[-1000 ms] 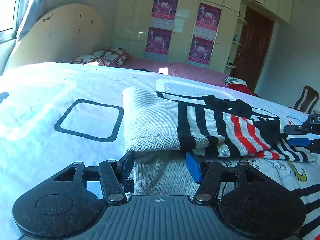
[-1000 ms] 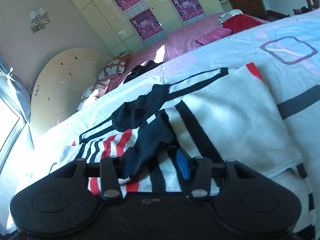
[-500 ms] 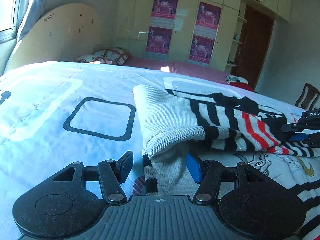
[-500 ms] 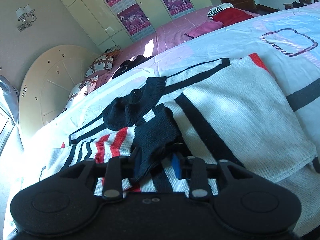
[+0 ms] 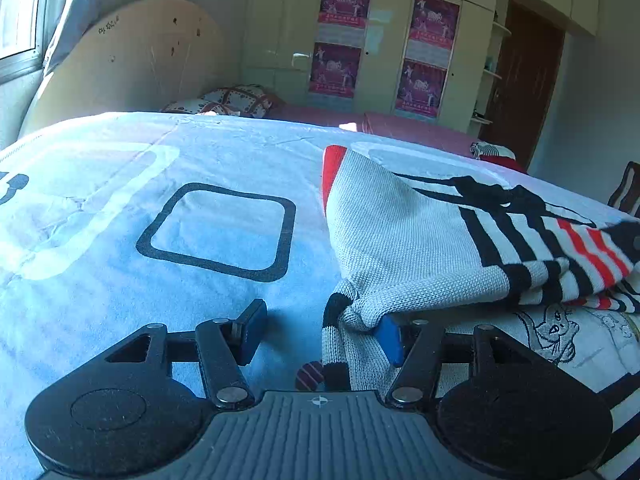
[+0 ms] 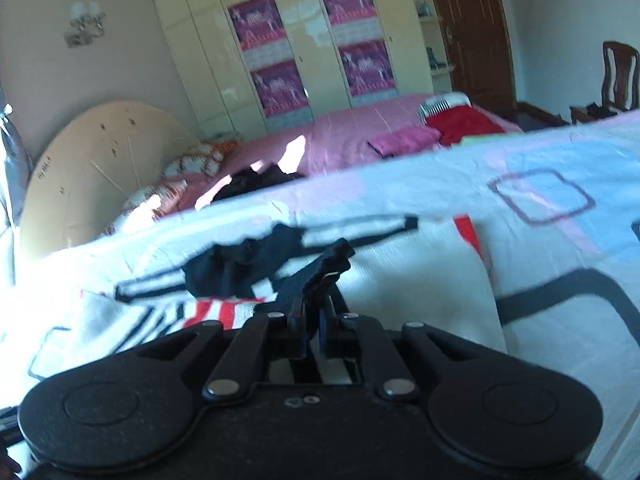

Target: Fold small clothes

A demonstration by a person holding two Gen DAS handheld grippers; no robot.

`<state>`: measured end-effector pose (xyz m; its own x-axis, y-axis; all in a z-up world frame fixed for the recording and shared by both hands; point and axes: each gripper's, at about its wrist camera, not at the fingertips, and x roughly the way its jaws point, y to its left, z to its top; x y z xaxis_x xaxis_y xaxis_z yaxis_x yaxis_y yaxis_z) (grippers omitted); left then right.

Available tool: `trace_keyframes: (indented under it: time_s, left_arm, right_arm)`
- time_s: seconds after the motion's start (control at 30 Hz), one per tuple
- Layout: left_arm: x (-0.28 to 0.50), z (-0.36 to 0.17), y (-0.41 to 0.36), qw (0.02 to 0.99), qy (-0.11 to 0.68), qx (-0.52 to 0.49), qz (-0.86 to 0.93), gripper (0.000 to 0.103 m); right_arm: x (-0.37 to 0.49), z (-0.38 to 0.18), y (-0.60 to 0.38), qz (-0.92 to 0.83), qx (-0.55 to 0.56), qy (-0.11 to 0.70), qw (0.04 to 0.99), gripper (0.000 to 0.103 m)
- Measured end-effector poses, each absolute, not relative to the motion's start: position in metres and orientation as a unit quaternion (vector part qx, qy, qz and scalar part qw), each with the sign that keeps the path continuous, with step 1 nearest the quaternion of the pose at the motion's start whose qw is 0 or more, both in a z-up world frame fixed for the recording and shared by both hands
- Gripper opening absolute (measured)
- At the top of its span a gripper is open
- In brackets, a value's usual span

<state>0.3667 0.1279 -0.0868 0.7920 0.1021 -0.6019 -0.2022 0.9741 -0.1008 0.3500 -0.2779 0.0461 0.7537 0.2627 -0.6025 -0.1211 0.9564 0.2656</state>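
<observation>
right tongs point(image 6: 314, 320) closed, pinching sweater point(image 6: 416, 280) edge

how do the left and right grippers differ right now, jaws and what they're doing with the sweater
The left gripper stands open, a sweater fold lying against only one pad; the right gripper has just been closing and is shut on the sweater's black cuff. Both are black and sit low over the bedspread.

Harsh window sun, left glare; right view motion-blurred, fisheye-warped.
</observation>
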Motion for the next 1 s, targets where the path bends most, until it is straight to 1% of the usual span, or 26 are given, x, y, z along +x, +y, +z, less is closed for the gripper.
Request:
trace_keyframes:
  time_s: [0.07,0.1,0.3,0.37,0.4,0.43,0.5,0.53,0.57,0.6,0.67,0.8,0.87,1.0]
  left_arm:
    - [0.367,-0.086,0.127,0.943,0.314,-0.079,0.080,0.058]
    - [0.367,-0.085,0.128,0.942,0.315,-0.081,0.080,0.058]
    - [0.362,-0.081,0.124,0.944,0.312,-0.076,0.075,0.058]
    - [0.356,-0.081,0.129,0.943,0.312,-0.089,0.072,0.058]
    - [0.353,-0.079,0.130,0.943,0.311,-0.094,0.073,0.058]
    - [0.348,-0.075,0.131,0.943,0.308,-0.099,0.073,0.058]
    - [0.341,-0.067,0.131,0.947,0.299,-0.095,0.071,0.058]
    - [0.338,-0.060,0.130,0.951,0.288,-0.087,0.072,0.054]
    - [0.337,-0.054,0.129,0.953,0.279,-0.087,0.073,0.041]
    - [0.339,-0.047,0.128,0.957,0.266,-0.094,0.069,0.039]
    - [0.353,-0.037,0.124,0.962,0.249,-0.107,0.040,0.039]
    - [0.413,-0.030,0.101,0.967,0.238,-0.086,-0.019,0.039]
    - [0.447,-0.037,0.095,0.962,0.258,-0.085,-0.032,0.039]
    - [0.483,-0.054,0.096,0.954,0.286,-0.090,-0.019,0.040]
  right_arm:
    - [0.355,0.028,-0.279,0.101,0.103,0.364,0.920,0.007]
    - [0.354,0.024,-0.277,0.103,0.097,0.365,0.920,0.007]
    - [0.339,0.041,-0.275,0.122,0.077,0.315,0.938,0.007]
    - [0.347,0.032,-0.274,0.117,0.060,0.340,0.931,0.008]
    - [0.353,0.024,-0.273,0.116,0.052,0.368,0.921,0.012]
    - [0.354,0.023,-0.273,0.119,0.047,0.373,0.919,0.012]
    - [0.341,0.038,-0.277,0.113,0.041,0.336,0.934,0.021]
    - [0.335,0.045,-0.279,0.117,0.042,0.319,0.940,0.020]
    - [0.332,0.052,-0.282,0.123,0.048,0.310,0.941,0.018]
    - [0.331,0.057,-0.282,0.129,0.051,0.305,0.942,0.016]
    - [0.332,0.061,-0.277,0.137,0.043,0.300,0.943,0.015]
    - [0.349,0.054,-0.258,0.146,0.013,0.309,0.940,0.015]
    - [0.357,0.050,-0.252,0.143,0.012,0.314,0.938,0.015]
    - [0.363,0.042,-0.251,0.135,0.026,0.322,0.937,0.017]
